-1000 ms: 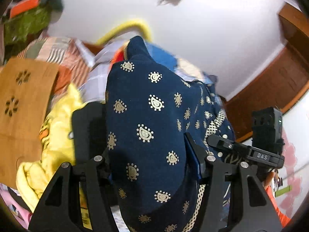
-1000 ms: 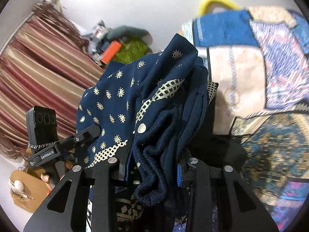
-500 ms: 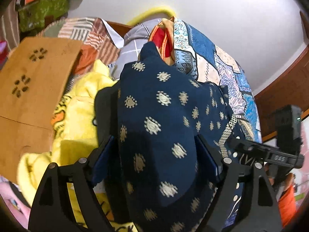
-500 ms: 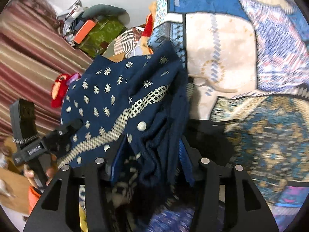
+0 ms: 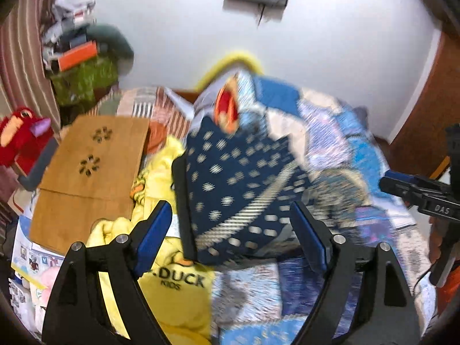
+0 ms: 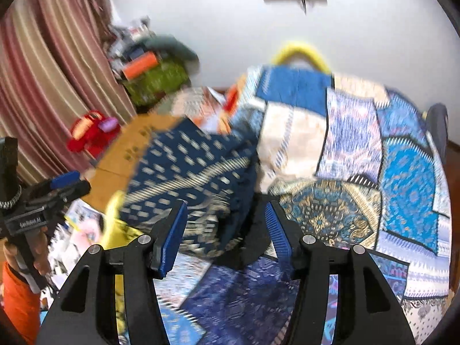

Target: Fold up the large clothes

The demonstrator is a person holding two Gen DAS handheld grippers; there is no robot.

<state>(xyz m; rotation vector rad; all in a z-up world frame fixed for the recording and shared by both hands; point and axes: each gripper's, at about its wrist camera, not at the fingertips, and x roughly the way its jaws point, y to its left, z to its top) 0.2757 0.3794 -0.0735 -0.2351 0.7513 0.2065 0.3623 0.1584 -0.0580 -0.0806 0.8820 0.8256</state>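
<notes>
Both claws are spread wide with nothing between the pads right now. The left gripper (image 5: 231, 230) and the right gripper (image 6: 225, 230) both look at the navy dotted garment (image 5: 238, 189) from the near side, and it sits just ahead of each. It's lying as a folded bundle on the patchwork bedspread (image 6: 359, 149), toward the bed's left edge, butted up against the yellow duck top (image 5: 175, 284) and near the wooden board (image 5: 86, 172).

Its long side looks like it runs away from me toward the wall, with the pale woven band (image 6: 187, 181) cutting diagonally across it. I'd say the left claw is a touch nearer, but it's close.

The left view shows the bundle's left edge meeting the yellow stuff. The right view instead shows the right edge dropping onto bare bedspread. Both are motion-smeared, so I can't judge how neat the fold is.
</notes>
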